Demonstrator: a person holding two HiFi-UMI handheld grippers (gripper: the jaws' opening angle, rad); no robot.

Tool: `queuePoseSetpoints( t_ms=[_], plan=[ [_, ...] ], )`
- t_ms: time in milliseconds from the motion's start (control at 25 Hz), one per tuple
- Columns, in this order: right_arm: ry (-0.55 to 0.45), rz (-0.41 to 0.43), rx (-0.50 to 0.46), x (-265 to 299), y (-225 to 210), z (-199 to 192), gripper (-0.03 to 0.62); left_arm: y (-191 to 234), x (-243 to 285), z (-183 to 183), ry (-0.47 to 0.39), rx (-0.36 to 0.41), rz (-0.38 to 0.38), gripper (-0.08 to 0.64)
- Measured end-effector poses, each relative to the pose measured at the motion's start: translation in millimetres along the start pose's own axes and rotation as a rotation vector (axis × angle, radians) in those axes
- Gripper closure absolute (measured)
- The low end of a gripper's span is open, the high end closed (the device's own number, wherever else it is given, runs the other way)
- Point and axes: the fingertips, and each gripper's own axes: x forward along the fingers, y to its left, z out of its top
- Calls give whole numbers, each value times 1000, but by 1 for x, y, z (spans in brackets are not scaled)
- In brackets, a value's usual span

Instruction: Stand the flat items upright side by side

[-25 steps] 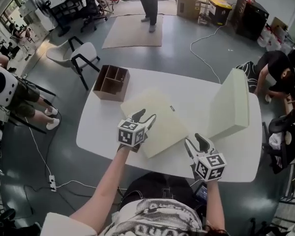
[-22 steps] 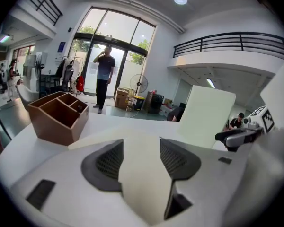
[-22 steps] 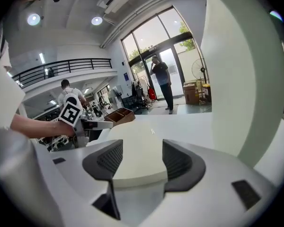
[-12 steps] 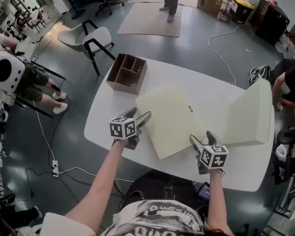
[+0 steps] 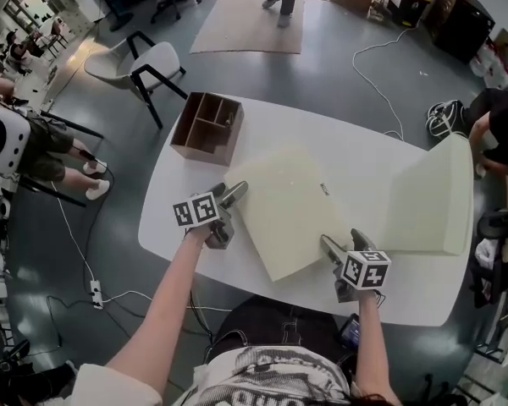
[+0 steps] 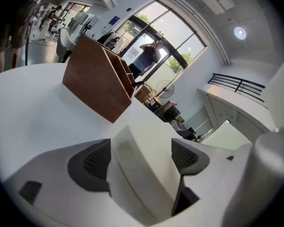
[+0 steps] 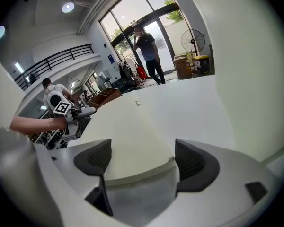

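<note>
Both jaw pairs just opened wide; my left gripper (image 5: 228, 198) and right gripper (image 5: 342, 243) straddle edges of the flat cushion (image 5: 288, 205), ungripped; closing should follow.

Two cushions (image 5: 289, 211) (image 5: 429, 200) and one wooden box (image 5: 205, 128).

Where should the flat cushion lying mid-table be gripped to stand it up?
Probably by its thick edge at the left and right corners, coming in low from the person's side: the cushion lies flat, so only its edges offer a bite. The left gripper and right gripper, jaws just opened, each straddle a corner without pressing.
</note>
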Motion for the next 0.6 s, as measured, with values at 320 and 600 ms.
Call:
queuePoseSetpoints(
  t_ms=[320, 600],
  plan=[
    [12, 13, 55, 3, 0, -7, 166, 0, 15, -7, 79, -21, -79, 155],
    [0, 55, 39, 7, 5, -10, 172, -1, 30, 1, 136, 10, -108, 155]
  ],
)
